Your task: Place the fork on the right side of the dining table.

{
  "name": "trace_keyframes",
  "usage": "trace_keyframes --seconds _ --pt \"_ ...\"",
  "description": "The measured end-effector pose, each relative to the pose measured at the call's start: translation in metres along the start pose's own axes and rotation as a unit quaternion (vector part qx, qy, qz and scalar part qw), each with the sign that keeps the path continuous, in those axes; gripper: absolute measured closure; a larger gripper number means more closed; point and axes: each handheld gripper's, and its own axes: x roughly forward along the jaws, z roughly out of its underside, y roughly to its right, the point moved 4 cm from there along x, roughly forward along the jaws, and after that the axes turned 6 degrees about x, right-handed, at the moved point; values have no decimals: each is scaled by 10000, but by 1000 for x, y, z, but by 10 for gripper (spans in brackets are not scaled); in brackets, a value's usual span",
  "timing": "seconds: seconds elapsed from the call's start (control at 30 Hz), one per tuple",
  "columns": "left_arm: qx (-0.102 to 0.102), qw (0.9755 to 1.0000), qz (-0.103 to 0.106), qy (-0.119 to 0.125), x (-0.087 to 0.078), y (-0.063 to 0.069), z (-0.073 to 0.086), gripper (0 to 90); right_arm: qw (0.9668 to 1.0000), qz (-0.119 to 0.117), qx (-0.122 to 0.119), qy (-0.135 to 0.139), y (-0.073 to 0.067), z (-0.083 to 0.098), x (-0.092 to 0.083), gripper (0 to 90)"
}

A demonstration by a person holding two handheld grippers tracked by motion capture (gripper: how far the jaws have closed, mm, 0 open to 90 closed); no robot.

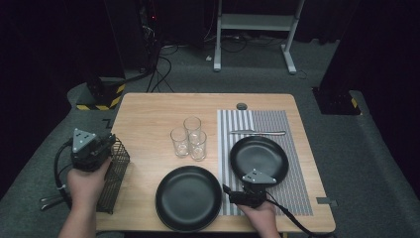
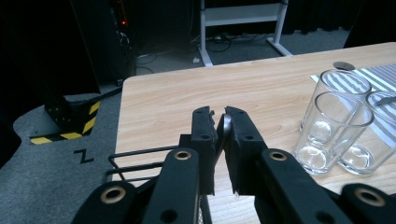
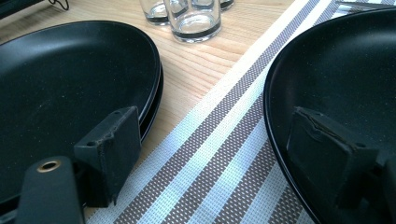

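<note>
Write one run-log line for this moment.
left hand-held gripper: shut on utensil above wire basket | right hand-held gripper: open between two black plates | glasses: untouched

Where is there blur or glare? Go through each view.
High view: soft overall, dark surroundings, the table evenly lit. Left gripper view: near jaws blurred, glasses sharp with small glints. Right gripper view: jaws soft, dull sheen on the black plates.

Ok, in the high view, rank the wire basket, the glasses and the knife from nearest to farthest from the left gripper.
1. Wire basket, right beside the left gripper, at the table's left edge.
2. Glasses, mid-table.
3. Knife, on the striped mat at right.
</note>
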Motion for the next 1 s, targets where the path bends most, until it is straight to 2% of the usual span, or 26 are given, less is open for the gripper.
trace_keyframes --seconds 0.37,1.0 --pt "-71 9996 -78 279 -13 -9 1 863 9999 55 -96 13 -1 1 0 178" --pt "-100 9969 -225 747 -25 -12 -7 864 9999 4 -138 16 -2 0 0 178"
